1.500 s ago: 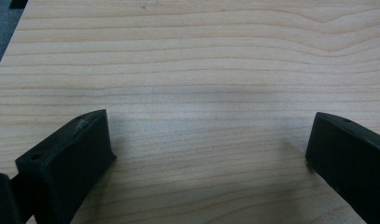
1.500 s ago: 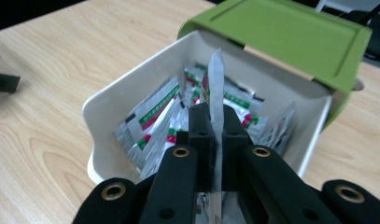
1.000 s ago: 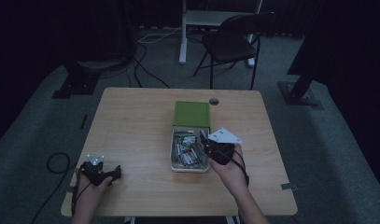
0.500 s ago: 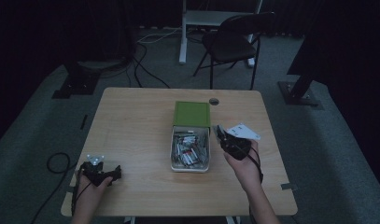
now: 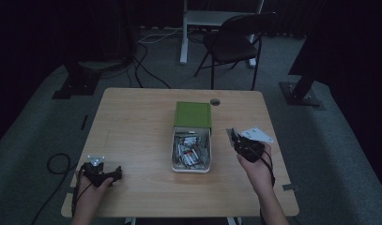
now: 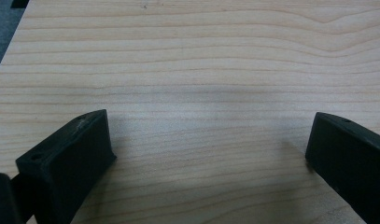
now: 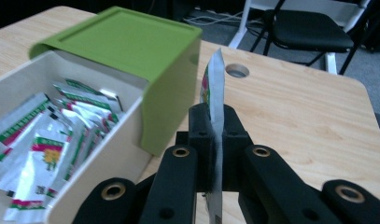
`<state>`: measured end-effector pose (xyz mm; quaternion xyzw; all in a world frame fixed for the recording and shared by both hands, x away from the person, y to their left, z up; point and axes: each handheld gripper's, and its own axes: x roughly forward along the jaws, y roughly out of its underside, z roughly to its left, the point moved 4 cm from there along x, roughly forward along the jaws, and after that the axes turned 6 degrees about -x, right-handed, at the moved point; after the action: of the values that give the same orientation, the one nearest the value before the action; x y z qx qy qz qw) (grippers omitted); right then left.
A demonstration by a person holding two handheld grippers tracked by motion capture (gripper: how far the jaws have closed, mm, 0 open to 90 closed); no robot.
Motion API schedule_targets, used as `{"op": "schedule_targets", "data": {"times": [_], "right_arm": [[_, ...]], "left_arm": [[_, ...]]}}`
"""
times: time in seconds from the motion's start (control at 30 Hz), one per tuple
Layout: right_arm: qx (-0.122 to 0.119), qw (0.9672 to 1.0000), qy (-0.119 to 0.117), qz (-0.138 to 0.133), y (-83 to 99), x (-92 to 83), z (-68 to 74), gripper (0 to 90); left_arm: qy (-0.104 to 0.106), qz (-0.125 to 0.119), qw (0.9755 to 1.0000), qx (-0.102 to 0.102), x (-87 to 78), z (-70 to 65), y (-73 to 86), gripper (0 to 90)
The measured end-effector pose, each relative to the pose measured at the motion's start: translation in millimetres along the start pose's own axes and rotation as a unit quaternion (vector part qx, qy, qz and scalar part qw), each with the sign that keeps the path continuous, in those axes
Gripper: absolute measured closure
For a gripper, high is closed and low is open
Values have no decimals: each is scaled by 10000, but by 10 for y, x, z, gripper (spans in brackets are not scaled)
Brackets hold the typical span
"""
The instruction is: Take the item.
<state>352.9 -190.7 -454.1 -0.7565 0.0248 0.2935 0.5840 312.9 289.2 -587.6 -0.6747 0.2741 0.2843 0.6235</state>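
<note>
Packet: a thin foil sachet (image 7: 214, 88) is standing on edge, pinched between the jaws of the right gripper (image 7: 214, 140), white with a green and red print showing on its left face.
Where it is sitting: lifted clear of the tray, to the right of the green box and above bare wood; in the high view the sachet (image 5: 229, 134) is showing as a pale sliver at the gripper's tip.
Right gripper: the right gripper (image 5: 235, 137) is clamping tight on the sachet, jaws drawn together with only the foil between them, the person's right hand (image 5: 255, 165) holding it beside the tray.
Tray: the white tray (image 5: 174, 157) is lying pulled out toward the person from the green box (image 5: 193, 114), and it is holding a loose heap of like sachets (image 7: 43, 140).
Left gripper: the left gripper (image 5: 114, 172) is resting low near the table's near-left corner, jaws standing wide with nothing but wood grain between them.
Table: the wooden table (image 5: 132, 122) is bare on the right side apart from a round cable hole (image 5: 215, 101).
Step in hand: by my reading, one sachet is being carried out of the tray and off to the right; the pick looks done, the set-down is not.
Next move: it is calling for a lowering onto the open wood at the right, then easing the jaws apart so the foil drops flat rather than clinging to a pad.
Watch for: the sachet is thin and slippery, so it may tip or stick on release.
</note>
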Motion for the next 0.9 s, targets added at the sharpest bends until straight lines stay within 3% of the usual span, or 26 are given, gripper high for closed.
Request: {"op": "schedule_targets", "data": {"times": [0.5,0.9], "right_arm": [[397,9977,103,532,502,214,-194,869],[528,9954,68,801,694,331,-230,868]], "left_arm": [[-1,5,10000,4,-1,1,0,11],[3,2,10000,7,-2,-3,2,10]]}}
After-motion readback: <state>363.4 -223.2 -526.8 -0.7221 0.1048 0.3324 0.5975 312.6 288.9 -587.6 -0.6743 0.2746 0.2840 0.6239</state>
